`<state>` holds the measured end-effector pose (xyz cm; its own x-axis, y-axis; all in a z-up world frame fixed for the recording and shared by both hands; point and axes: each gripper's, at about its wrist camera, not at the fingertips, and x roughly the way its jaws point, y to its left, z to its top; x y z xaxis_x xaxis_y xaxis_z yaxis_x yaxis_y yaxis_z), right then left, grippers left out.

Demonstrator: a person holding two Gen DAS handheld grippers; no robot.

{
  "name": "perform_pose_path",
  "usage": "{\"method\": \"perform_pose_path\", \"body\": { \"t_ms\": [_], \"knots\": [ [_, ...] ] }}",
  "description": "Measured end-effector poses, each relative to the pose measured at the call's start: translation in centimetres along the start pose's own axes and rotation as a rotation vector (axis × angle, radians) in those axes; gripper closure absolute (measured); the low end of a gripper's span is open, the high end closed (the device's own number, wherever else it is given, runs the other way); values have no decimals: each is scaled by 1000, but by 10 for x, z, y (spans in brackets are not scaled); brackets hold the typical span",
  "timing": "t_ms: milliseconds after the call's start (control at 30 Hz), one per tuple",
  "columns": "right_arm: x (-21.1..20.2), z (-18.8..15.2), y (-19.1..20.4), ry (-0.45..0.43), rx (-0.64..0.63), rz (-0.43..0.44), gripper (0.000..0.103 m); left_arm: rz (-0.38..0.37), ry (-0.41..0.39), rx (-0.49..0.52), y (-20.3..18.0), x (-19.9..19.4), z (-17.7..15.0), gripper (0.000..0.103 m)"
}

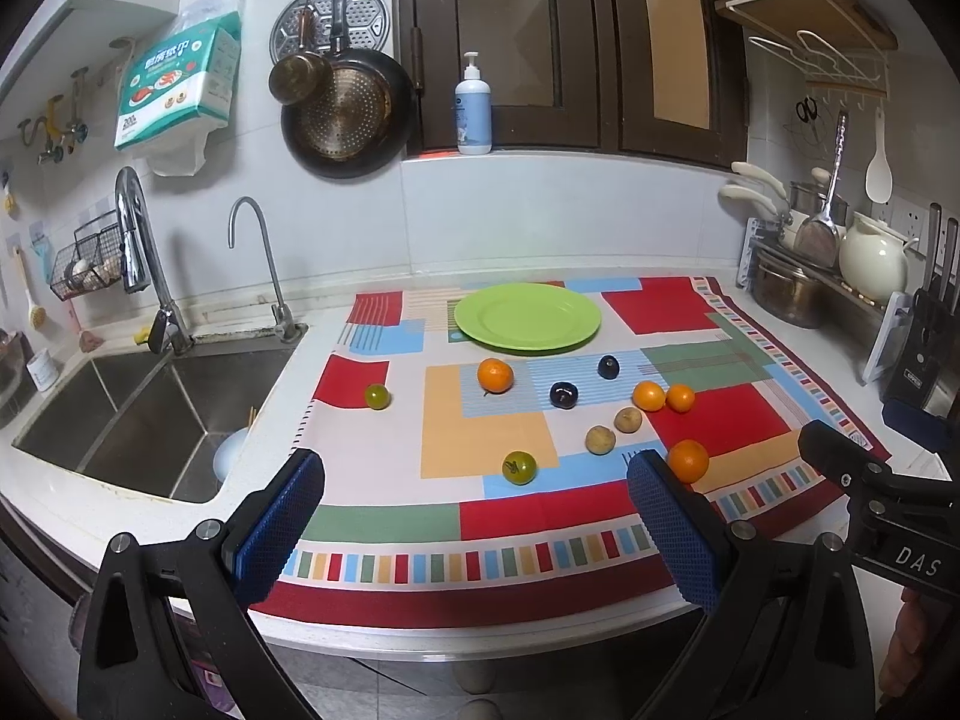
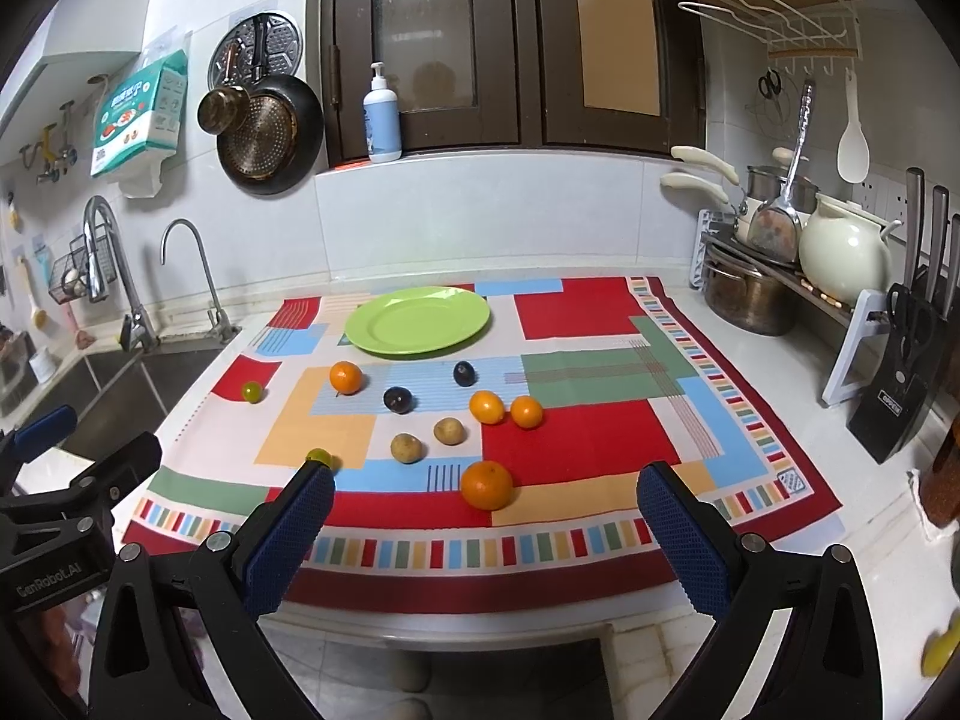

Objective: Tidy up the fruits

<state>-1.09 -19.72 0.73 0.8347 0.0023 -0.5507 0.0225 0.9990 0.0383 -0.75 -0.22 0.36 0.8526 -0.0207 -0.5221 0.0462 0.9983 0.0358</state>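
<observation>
Both grippers hang over the near edge of the desk (image 1: 336,354), released and holding nothing. From the left wrist view, the left gripper (image 1: 474,534) has its blue-padded fingers (image 1: 279,531) spread wide above the near border of the patterned cloth (image 1: 486,438); the right gripper's black frame shows at the right edge of that view. From the right wrist view, the right gripper (image 2: 486,534) is spread just as wide over the same border, with part of the left gripper visible at the far left.

Taking the green plate (image 1: 528,316) as the landmark: it lies empty at the far side of the cloth, close to the wall. All the fruit lies on the cloth on the near side of the plate. Just near of the plate sit an orange (image 1: 495,375) to the left and a dark plum (image 1: 608,367) to the right, with a second dark plum (image 1: 563,395) a little nearer still. Well to the plate's left, toward the sink (image 1: 156,414), rests a small green fruit (image 1: 377,396). Near and to the right of the plate, two small oranges (image 1: 648,395) sit just beside each other, and two brownish round fruits (image 1: 600,440) lie close together in front of them. Nearest the grippers and farthest from the plate are a green fruit with a dark mark (image 1: 519,467) and a larger orange (image 2: 486,484); in the left wrist view that orange sits just behind the left gripper's right fingertip.
</observation>
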Motion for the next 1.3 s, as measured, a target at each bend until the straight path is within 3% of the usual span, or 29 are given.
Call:
{"method": "perform_pose_path", "body": {
  "t_ms": [1300],
  "knots": [
    [9,-7,0,12,7,2,1,-1,3,1,-2,1,-2,0]
  ]
}}
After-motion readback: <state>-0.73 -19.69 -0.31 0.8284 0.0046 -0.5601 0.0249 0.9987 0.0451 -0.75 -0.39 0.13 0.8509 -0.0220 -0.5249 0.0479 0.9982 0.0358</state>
